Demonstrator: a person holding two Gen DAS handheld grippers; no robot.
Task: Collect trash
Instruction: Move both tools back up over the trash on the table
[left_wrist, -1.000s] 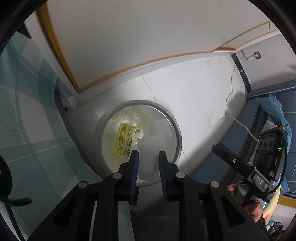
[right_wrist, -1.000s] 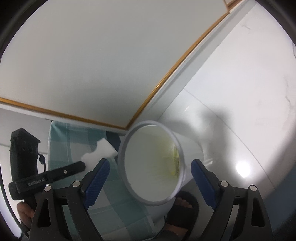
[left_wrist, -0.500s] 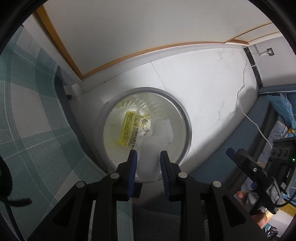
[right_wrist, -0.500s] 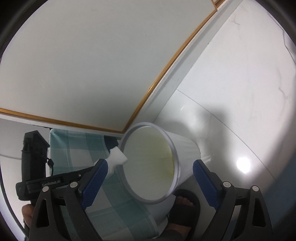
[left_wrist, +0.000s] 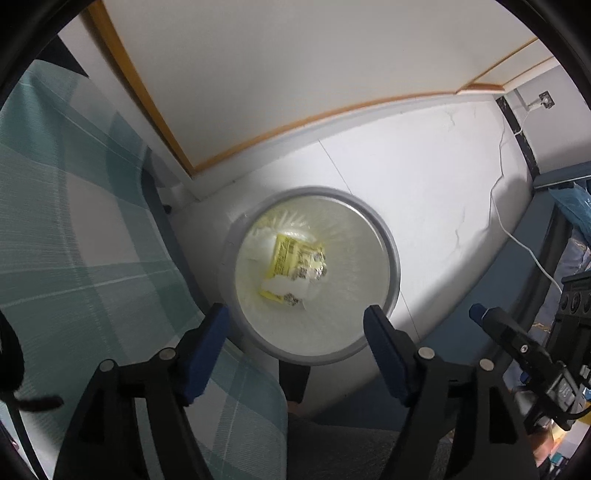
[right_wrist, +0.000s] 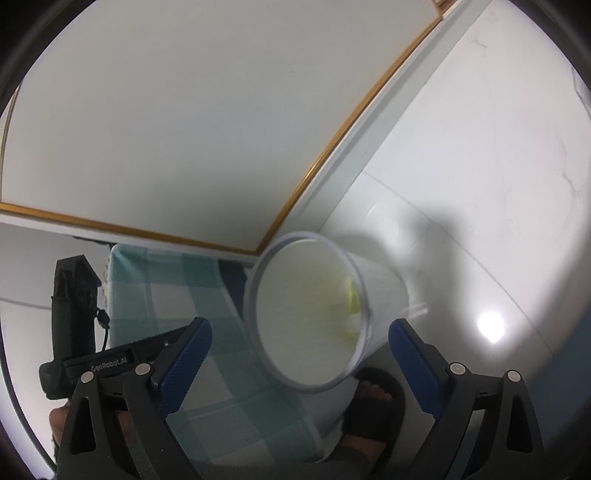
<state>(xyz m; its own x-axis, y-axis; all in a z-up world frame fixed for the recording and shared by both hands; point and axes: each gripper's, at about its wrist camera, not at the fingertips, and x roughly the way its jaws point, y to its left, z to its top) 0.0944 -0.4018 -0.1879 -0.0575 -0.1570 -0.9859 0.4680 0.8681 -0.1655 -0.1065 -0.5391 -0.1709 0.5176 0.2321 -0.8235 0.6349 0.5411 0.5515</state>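
A white round trash bin (left_wrist: 391, 266) stands on the white tiled floor, straight below my left gripper (left_wrist: 297, 325). Inside it lie a yellow wrapper (left_wrist: 291, 258) and a white crumpled tissue (left_wrist: 282, 286). The left gripper is open and empty, its blue pads wide apart above the bin's near rim. In the right wrist view the bin (right_wrist: 384, 291) shows from the side, with yellow trash faintly visible through its wall. My right gripper (right_wrist: 299, 354) is open and empty, level with the bin's mouth.
A bed with a teal checked sheet (left_wrist: 74, 221) lies to the left of the bin. A white panel with an orange edge (left_wrist: 295, 74) stands behind. A white cable (left_wrist: 517, 236) runs over the floor at right. A sandalled foot (right_wrist: 369, 402) is below the bin.
The left gripper has opened and let go of the white tissue, which now lies in the bin on the yellow wrapper. The right gripper has stayed open and shifted slightly.
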